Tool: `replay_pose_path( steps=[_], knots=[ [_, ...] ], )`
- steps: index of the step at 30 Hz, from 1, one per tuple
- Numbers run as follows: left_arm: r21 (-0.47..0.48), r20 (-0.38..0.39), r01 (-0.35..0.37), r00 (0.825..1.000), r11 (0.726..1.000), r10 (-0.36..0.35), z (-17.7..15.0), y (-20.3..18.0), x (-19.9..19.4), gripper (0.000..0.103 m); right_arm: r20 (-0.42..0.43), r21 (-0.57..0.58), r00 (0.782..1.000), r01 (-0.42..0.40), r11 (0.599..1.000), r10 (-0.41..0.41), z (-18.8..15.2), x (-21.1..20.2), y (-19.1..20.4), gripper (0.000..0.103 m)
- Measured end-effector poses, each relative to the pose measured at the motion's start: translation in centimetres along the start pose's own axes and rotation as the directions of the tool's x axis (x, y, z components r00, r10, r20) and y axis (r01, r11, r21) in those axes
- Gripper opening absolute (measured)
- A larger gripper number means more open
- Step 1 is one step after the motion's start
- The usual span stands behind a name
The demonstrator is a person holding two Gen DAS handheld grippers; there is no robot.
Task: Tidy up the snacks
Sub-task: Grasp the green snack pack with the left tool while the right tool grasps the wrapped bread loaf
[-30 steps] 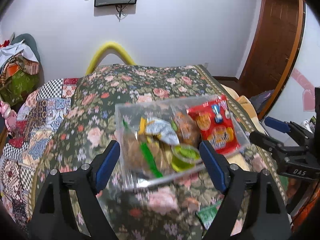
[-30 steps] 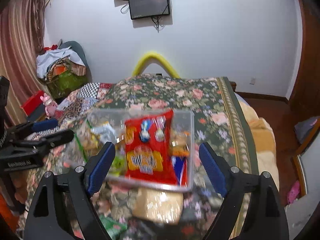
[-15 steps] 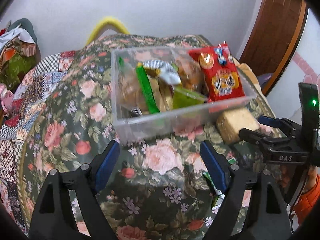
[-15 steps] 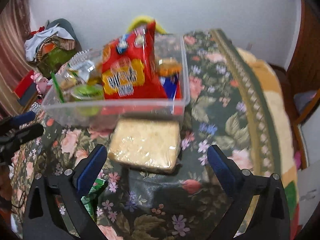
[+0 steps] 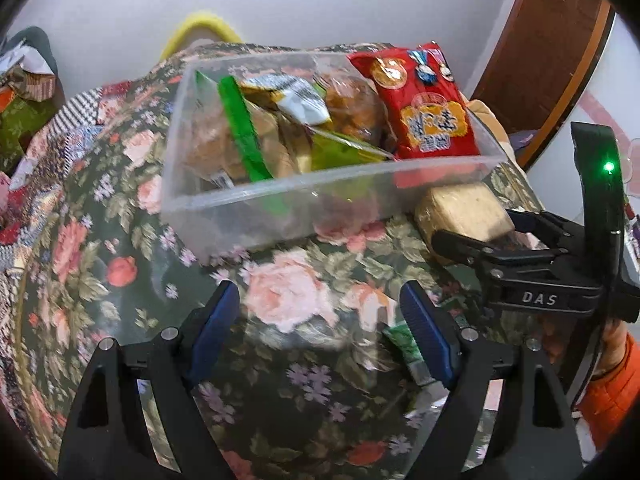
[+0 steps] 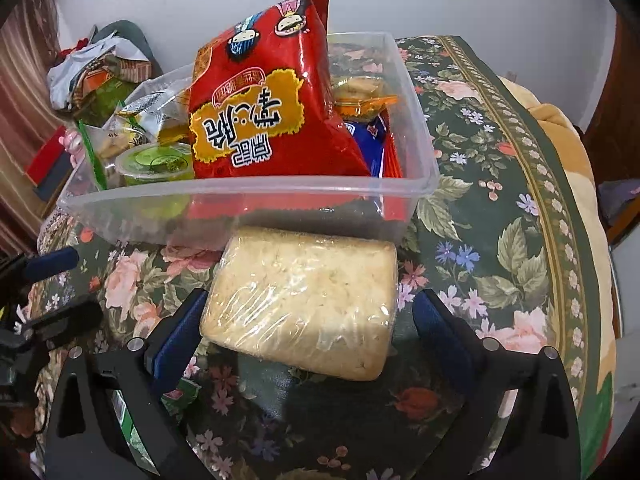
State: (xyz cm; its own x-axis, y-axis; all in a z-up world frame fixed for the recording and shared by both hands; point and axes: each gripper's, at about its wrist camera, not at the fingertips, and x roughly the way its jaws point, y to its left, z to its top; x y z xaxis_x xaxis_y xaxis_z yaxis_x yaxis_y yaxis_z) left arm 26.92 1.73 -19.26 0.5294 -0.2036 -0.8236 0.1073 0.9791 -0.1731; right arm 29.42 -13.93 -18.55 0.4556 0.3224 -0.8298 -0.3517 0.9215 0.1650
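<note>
1. Right tool (image 6: 304,316) stood open astride the wrapped cake (image 6: 304,300), near the box (image 6: 248,188).
2. Left tool (image 5: 320,312) hung open, empty.
3. Slick wrap risked slipping when squeezed.

The left gripper (image 5: 316,330) was built from black, ribbed plastic arms set with round silver screws, and its fingers (image 5: 426,332) were faced with blue pads. The right gripper (image 6: 306,334) was made alike, with white "DAS" lettering printed on its black body and a green light lit on a dark upright part. An orange quilted sleeve (image 5: 612,392) was seen behind it.
</note>
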Motion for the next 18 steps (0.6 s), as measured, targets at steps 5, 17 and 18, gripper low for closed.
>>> replay_pose_path(
  steps=[5,17,18],
  knots=[
    [-0.005,-0.019,0.036,0.999,0.999,-0.036,-0.5,-1.4,0.0,0.083,0.023,0.005,1.0,0.01,1.0,-0.01,-1.4,-1.5,-0.4,0.082],
    [-0.003,-0.096,0.1,0.99,0.995,-0.1,-3.8,-5.6,1.5,0.08,0.075,0.021,0.996,0.037,0.999,-0.038,-4.7,-6.7,-2.7,0.081],
    [0.005,-0.081,0.083,0.993,0.997,-0.082,-3.9,-5.9,1.4,0.074,0.08,0.018,0.996,0.041,0.999,-0.042,-4.9,-7.1,-2.8,0.081]
  ],
)
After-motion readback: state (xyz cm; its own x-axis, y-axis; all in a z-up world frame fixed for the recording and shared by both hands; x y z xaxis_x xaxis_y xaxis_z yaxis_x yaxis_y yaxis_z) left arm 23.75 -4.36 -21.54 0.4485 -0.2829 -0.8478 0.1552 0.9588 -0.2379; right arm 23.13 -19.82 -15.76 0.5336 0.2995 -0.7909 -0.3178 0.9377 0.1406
